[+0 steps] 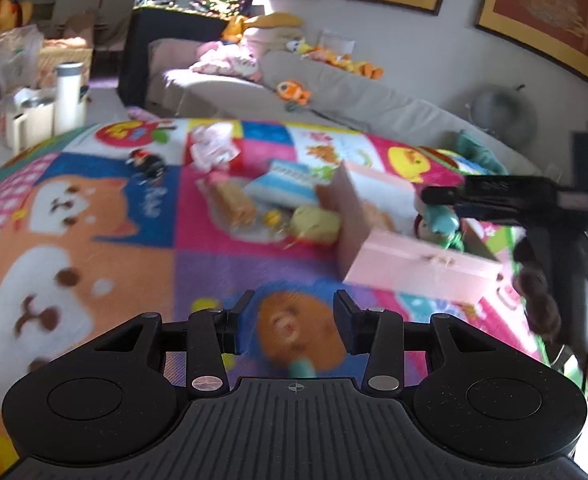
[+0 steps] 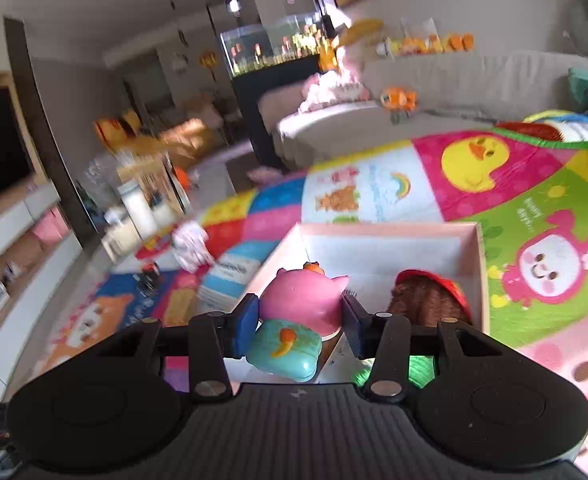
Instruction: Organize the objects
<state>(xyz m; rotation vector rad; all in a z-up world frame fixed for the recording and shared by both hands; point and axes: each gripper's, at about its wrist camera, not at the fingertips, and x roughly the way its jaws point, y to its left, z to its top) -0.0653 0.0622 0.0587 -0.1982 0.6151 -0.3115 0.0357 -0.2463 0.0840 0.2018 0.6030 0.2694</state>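
Spreading across the floor, the patchwork play mat (image 1: 94, 216) carries everything. On it stands the pink box (image 1: 414, 264), open-topped, with a red-capped brown toy (image 2: 434, 300) already inside. To its left lies the unsorted heap – a blue-and-white packet (image 1: 282, 184), a clear-wrapped snack (image 1: 230, 200), a yellow-green plush (image 1: 318, 220).

The right gripper (image 2: 300, 316) is clamped on a pink pig figure (image 2: 302, 300) with a teal backpack, hanging at the box's near-left wall; the cavity lies just ahead and to the right, so I judge a short forward carry precedes release.

The left gripper (image 1: 290, 320) has its jaws apart with nothing between them, the heap ahead of it and nearer this hand.
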